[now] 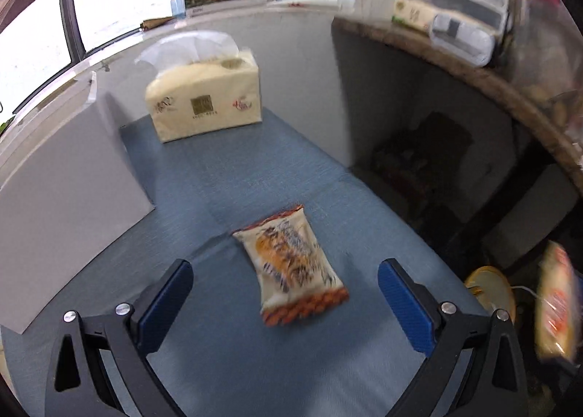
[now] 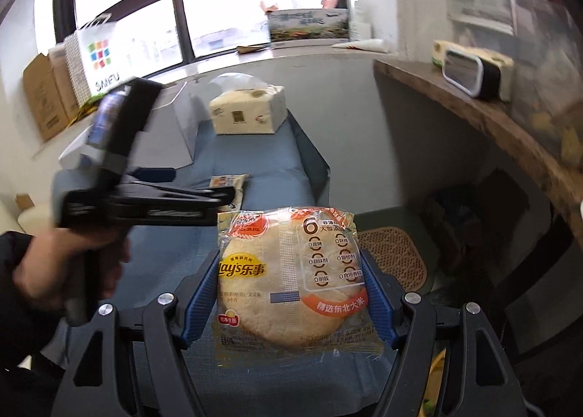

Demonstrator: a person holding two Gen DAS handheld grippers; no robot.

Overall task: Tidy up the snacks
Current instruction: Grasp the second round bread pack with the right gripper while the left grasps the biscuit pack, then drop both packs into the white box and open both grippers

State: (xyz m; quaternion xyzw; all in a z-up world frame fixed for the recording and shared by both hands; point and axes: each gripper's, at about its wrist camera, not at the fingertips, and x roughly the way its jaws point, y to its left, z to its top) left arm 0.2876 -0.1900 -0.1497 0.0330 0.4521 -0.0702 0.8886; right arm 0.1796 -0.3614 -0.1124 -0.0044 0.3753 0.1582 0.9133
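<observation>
A cream and orange snack packet lies on the blue cloth. My left gripper is open just above it, one finger on each side, touching nothing. In the right wrist view the packet shows partly behind the left gripper. My right gripper is shut on a Lay's rice cracker packet, held above the cloth's near end. That packet also shows blurred at the right edge of the left wrist view.
A tissue pack stands at the cloth's far end. A grey board leans at the left. A wooden shelf with boxes runs along the right. A woven mat lies on the floor. Cartons sit by the window.
</observation>
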